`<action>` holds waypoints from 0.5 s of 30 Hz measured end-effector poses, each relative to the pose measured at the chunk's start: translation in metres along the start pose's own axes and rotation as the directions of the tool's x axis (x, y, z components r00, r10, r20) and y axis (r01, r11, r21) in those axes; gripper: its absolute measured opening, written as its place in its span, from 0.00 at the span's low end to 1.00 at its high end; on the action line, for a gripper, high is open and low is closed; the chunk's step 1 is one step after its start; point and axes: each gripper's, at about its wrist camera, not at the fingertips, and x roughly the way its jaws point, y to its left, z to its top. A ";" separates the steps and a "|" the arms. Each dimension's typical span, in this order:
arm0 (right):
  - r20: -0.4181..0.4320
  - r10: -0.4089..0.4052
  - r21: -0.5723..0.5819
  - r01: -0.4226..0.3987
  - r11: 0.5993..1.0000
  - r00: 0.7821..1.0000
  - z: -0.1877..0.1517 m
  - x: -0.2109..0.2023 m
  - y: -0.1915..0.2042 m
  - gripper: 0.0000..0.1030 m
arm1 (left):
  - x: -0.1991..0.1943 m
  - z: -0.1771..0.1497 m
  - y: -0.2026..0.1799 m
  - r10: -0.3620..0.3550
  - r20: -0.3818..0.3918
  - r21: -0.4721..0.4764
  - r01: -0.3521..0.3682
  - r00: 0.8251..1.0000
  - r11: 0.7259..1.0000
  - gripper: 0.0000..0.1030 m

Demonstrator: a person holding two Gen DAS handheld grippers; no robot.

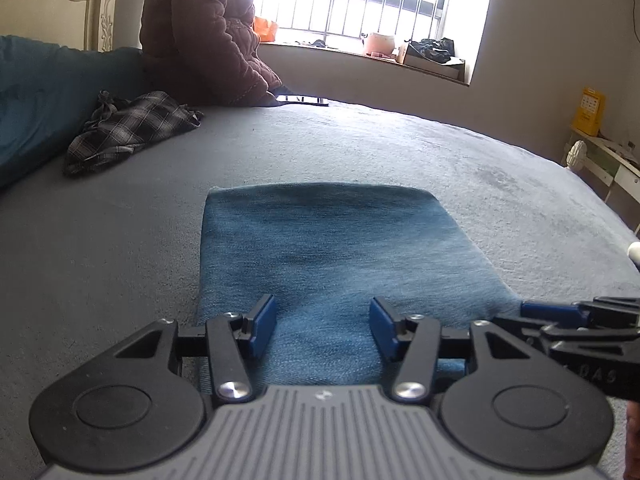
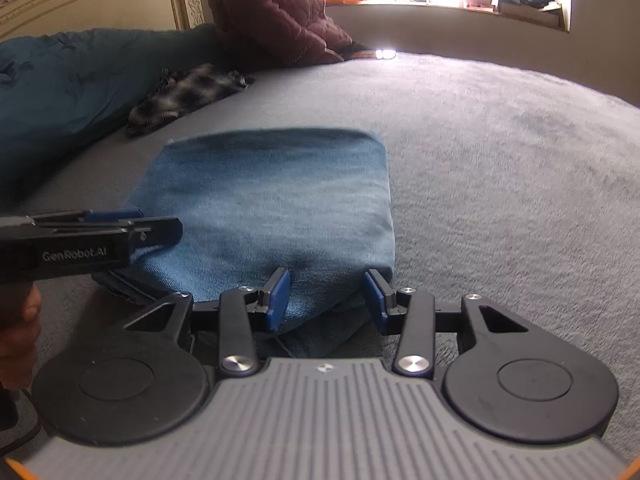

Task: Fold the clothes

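Observation:
A blue denim garment lies folded into a rectangle on the grey bed cover. My left gripper hovers over its near edge with the jaws apart and the pads clear of the cloth. My right gripper is at the garment's near right corner, where a bunched, thick fold fills the space between its blue pads. Each gripper shows side-on in the other's view: the right gripper by the cloth's right edge, the left gripper over its left part.
A crumpled dark plaid garment lies far left beside a teal blanket. A person in a quilted brown jacket sits at the bed's far edge with a phone. A hand holds the left gripper's handle.

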 end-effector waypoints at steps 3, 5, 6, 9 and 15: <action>0.050 -0.009 0.023 0.008 1.000 0.999 0.007 -0.009 -0.003 0.39 | -0.002 0.000 0.003 -0.013 0.001 -0.014 0.013 1.000 1.000 0.52; 0.088 -0.011 0.048 0.007 0.999 0.996 0.011 -0.015 -0.006 0.39 | -0.004 -0.001 0.003 -0.019 0.002 -0.021 0.019 1.000 1.000 0.52; 0.104 -0.011 0.062 0.005 0.998 0.995 0.013 -0.017 -0.009 0.39 | -0.004 -0.001 0.004 -0.020 0.002 -0.021 0.020 1.000 1.000 0.52; 0.104 -0.012 0.082 0.003 0.997 0.994 0.011 -0.017 -0.014 0.38 | -0.006 0.000 0.005 -0.024 0.000 -0.024 0.024 1.000 0.999 0.52; 0.074 -0.013 0.110 0.004 0.994 0.997 0.007 -0.013 -0.020 0.36 | -0.006 0.001 0.006 -0.032 -0.004 -0.033 0.032 0.999 0.999 0.52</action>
